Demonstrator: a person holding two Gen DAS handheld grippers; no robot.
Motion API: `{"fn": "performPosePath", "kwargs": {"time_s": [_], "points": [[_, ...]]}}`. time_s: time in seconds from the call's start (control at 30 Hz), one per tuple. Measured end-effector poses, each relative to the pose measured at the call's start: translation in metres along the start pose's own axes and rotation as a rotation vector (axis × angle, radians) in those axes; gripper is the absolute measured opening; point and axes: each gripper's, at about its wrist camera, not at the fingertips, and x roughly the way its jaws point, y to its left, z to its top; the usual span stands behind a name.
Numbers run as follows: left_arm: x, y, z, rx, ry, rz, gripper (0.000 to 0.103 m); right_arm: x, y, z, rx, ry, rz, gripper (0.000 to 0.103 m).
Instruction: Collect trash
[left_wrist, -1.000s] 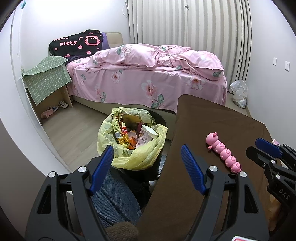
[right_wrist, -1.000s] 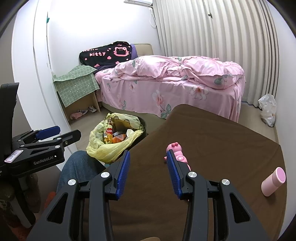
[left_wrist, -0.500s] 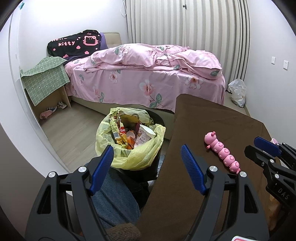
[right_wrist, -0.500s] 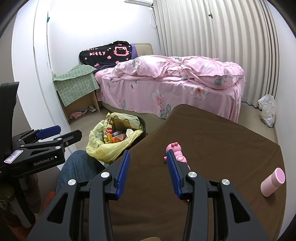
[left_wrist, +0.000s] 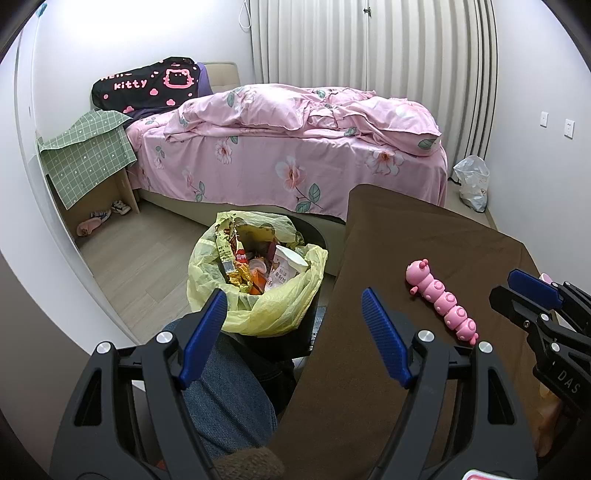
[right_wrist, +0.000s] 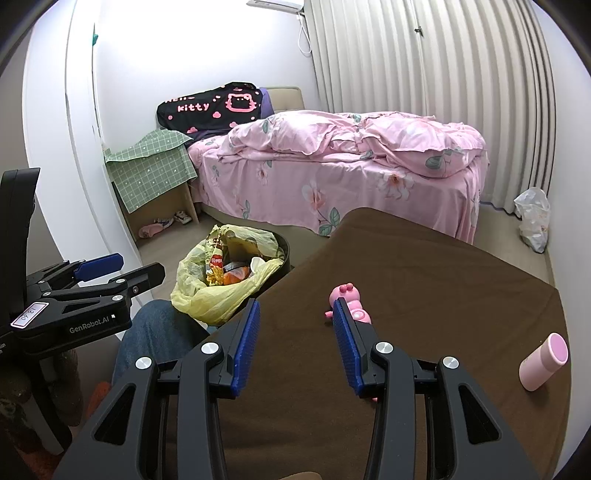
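Almost nothing moved since 1 second ago: only a very small shift of the left wrist view between the first earlier frame and the next, with bin and toy sliding a little in the picture; the right wrist view unchanged, both pairs of jaws at the same width as before.

Left gripper (left_wrist: 293, 314) held wide, nothing between its 2 blue pads, hanging above the near left edge of the brown table (left_wrist: 424, 251) and a knee in blue jeans (left_wrist: 225, 398). Right gripper (right_wrist: 295, 332) held at a narrower gap, also with nothing gripped, low over the brown table top. In the right wrist view, its right pad partly covering the pink caterpillar toy (right_wrist: 345, 295); impossible to tell if touching it or only in front of it.

On the floor, just beside the left edge of the table and in front of the bed, a black trash bin (left_wrist: 306, 236) lined with a yellow plastic bag (left_wrist: 273, 310). Inside the bag, already collected trash: snack wrappers (left_wrist: 229, 254), a white paper cup (left_wrist: 284, 267), something orange.

On the table, 2 pink things only: the caterpillar toy lying flat near the middle, and a pink cylinder (right_wrist: 543, 362) lying on its side near the right edge, well apart from the toy.

Behind, a bed with pink flowered bedding (left_wrist: 295, 147), a black Hello Kitty pillow (left_wrist: 147, 85), a small stand under a green checked cloth (left_wrist: 85, 155), slippers (left_wrist: 88, 225) beneath it, a white plastic bag (left_wrist: 472, 181) on the floor by the curtain.
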Motion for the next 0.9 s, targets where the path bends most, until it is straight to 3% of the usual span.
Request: {"fn": "performPosePath", "kwargs": {"time_s": [0.9], "points": [[-0.0045, -0.0036, 0.0019, 0.008, -0.028, 0.007, 0.071, -0.0013, 0.0007, -0.0009, -0.009, -0.005, -0.006, 0.039]]}}
